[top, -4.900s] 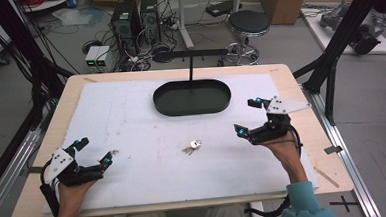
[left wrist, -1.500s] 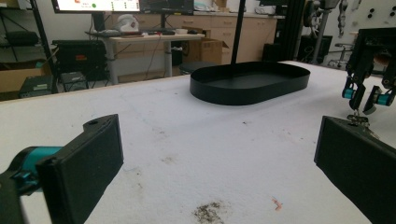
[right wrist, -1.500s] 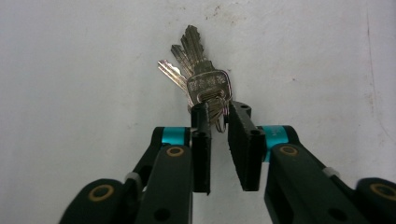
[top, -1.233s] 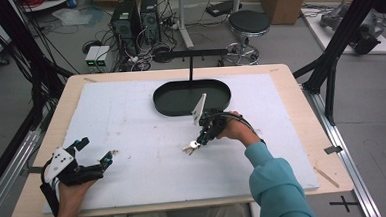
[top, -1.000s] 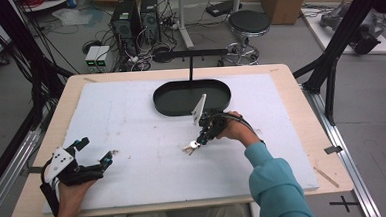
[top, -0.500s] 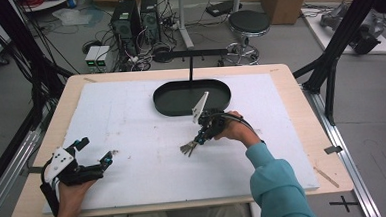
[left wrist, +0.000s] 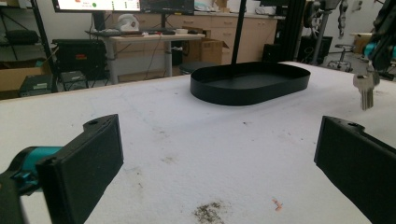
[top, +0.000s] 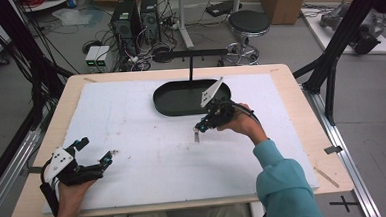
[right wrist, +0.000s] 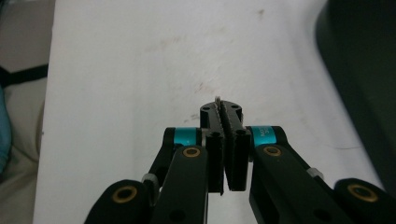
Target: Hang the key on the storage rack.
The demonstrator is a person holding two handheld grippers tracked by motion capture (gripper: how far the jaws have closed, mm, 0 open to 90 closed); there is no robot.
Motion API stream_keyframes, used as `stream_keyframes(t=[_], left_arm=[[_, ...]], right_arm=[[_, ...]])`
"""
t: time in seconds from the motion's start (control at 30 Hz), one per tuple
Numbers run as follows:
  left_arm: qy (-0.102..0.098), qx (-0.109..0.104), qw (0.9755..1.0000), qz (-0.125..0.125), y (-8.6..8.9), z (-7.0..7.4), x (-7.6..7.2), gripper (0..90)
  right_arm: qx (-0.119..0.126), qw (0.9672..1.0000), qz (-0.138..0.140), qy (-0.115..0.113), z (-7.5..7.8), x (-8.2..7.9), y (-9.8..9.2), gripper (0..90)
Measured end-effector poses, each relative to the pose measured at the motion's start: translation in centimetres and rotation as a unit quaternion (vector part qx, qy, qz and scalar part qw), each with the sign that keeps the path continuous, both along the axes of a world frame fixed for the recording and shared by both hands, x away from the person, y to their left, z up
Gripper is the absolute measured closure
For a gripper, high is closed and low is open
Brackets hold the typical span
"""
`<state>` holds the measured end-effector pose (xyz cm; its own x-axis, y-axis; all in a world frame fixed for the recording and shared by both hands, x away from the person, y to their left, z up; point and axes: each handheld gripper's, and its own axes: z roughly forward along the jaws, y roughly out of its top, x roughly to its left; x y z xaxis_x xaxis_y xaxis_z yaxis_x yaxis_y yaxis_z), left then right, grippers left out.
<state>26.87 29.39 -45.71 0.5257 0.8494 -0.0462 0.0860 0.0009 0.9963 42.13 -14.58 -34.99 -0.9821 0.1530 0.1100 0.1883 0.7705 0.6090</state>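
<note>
My right gripper (top: 202,127) is shut on a small bunch of silver keys (top: 196,135), which hangs just above the white mat near the table's middle. In the right gripper view the jaws stand pressed together, gripper (right wrist: 223,111), and a sliver of key metal (right wrist: 217,99) pokes out at the tips. In the left gripper view the keys (left wrist: 364,88) dangle at the right edge. The black oval tray (top: 166,97) lies just behind the right gripper. My left gripper (top: 97,152) rests open at the front left corner, nothing between its pads (left wrist: 88,158).
A white foam mat (top: 131,121) covers most of the wooden table (top: 301,108). The tray (left wrist: 252,83) is empty in the left gripper view. Black frame posts (top: 336,56) stand to the right and left of the table. Computers, cables and a stool sit on the floor beyond.
The right gripper came from the right side to the keys on the mat, shut on them, and has now lifted them off the mat toward the tray. The left gripper stayed still.
</note>
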Motion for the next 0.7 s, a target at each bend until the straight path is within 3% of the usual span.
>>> stream_keyframes(t=[0.07, 0.3, 0.4, 0.7], left_arm=[[0.0, 0.0, 1.0, 0.0, 0.0, 0.0, 0.0, 1.7], [-0.001, 0.0, 1.0, 0.0, 0.0, 0.0, 0.0, 1.7], [-0.001, 0.0, 1.0, 0.0, 0.0, 0.0, 0.0, 1.7], [-0.001, 0.0, 1.0, 0.0, 0.0, 0.0, 0.0, 1.7]], right_arm=[[0.021, 0.9996, -0.016, -0.006, 1.1, 0.2, -0.4, 89.0], [0.053, 0.9968, -0.053, -0.029, 3.9, 1.0, -1.3, 89.0], [0.069, 0.9935, -0.081, -0.042, 5.5, 1.4, -2.0, 89.0], [0.096, 0.9856, -0.12, -0.071, 8.5, 2.8, -2.8, 89.0]])
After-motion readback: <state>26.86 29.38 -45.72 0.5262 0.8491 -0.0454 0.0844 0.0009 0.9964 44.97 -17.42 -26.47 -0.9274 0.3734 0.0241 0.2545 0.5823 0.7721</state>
